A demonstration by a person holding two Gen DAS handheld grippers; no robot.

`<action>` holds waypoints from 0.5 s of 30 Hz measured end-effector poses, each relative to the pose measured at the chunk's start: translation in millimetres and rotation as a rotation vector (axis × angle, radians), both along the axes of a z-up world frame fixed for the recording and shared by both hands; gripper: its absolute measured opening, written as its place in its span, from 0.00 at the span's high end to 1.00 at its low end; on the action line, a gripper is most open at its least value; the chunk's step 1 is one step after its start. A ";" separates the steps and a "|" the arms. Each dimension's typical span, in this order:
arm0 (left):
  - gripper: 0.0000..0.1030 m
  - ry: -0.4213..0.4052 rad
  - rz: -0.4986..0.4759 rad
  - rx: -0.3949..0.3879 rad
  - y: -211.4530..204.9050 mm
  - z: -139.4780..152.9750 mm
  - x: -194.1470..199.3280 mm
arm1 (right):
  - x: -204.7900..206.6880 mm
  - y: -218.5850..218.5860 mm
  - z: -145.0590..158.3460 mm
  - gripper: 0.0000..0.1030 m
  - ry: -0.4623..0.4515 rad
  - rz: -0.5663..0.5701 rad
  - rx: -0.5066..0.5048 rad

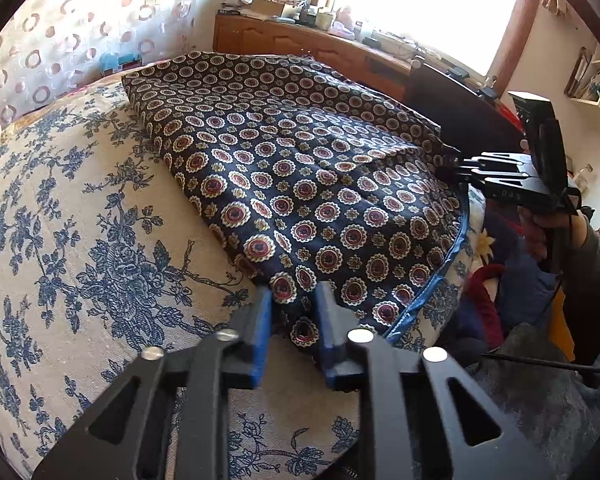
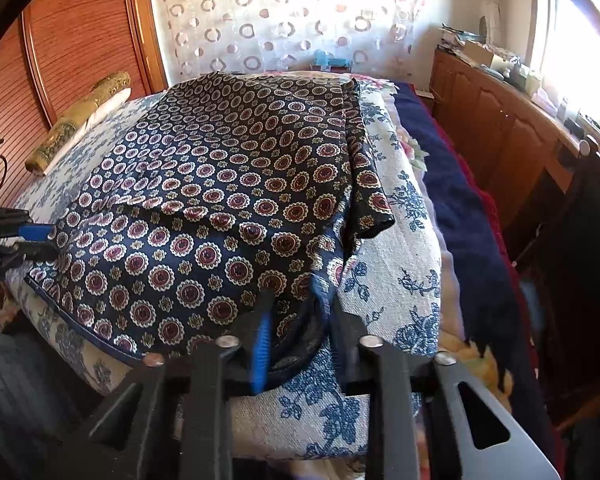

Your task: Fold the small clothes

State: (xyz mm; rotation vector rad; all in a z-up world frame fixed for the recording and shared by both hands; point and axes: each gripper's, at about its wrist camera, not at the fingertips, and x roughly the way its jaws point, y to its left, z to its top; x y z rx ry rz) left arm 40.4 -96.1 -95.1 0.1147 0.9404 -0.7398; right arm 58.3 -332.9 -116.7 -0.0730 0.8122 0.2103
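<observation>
- Dark navy cloth printed with red-and-cream medallions, the garment (image 1: 300, 168) lies flat on the blue-floral bedspread (image 1: 80, 240), and its near hem is where we hold it.
- Our left gripper (image 1: 294, 300) has its blue-padded fingers (image 1: 262, 320) either side of the near corner, cloth bunched between them; we judge them pinching the garment, though a gap shows at the tips.
- Our right gripper (image 2: 296, 300) bites the opposite near corner the same way, its fingers closed in on the blue-piped hem (image 2: 100, 340).
- We read the two-corner hold as keeping the edge taut and square, so it can be carried over in one even fold.
- Midway across, a crease (image 2: 188, 210) shows a layer already lying doubled.
- Beyond it the cloth reaches towards the far edge of the bed, smooth enough to receive the hem.
- Farthest off stand the ring-patterned curtain (image 2: 280, 20) and the wooden sideboard (image 1: 300, 40) under the window.
</observation>
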 end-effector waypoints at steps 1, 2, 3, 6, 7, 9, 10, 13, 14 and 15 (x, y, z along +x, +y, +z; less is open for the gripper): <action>0.90 -0.001 -0.002 -0.003 0.1 0.2 0.5 | -0.4 0.3 0.1 0.91 0.004 0.009 -0.001; 0.92 -0.003 -0.003 -0.008 0.1 0.7 0.0 | -2.4 0.1 0.5 0.92 0.007 0.018 0.000; 0.95 -0.006 -0.002 -0.013 0.8 1.3 1.5 | -0.1 1.9 -0.7 0.93 0.006 0.023 -0.001; 0.96 -0.038 0.001 -0.041 2.6 8.9 0.3 | 3.6 3.4 -2.0 0.96 0.003 0.028 0.005; 0.96 -0.055 0.005 -0.054 3.5 13.9 -0.7 | 2.4 2.4 -1.2 0.97 -0.003 0.029 0.013; 0.96 -0.084 0.014 -0.078 5.4 24.0 -1.5 | 0.5 2.0 3.3 0.97 -0.025 0.031 0.031; 0.97 -0.099 0.019 -0.090 6.1 29.3 0.2 | -1.5 0.0 7.8 0.97 -0.040 0.032 0.049; 0.97 -0.146 0.026 -0.126 5.0 49.0 4.0 | -7.0 -3.8 27.0 0.97 -0.098 0.035 0.077; 0.97 -0.160 0.027 -0.136 4.2 55.9 6.5 | -7.6 -5.1 34.4 0.97 -0.119 0.036 0.084; 0.97 -0.178 0.025 -0.145 3.0 63.6 10.8 | -7.3 -6.9 41.4 0.97 -0.139 0.036 0.094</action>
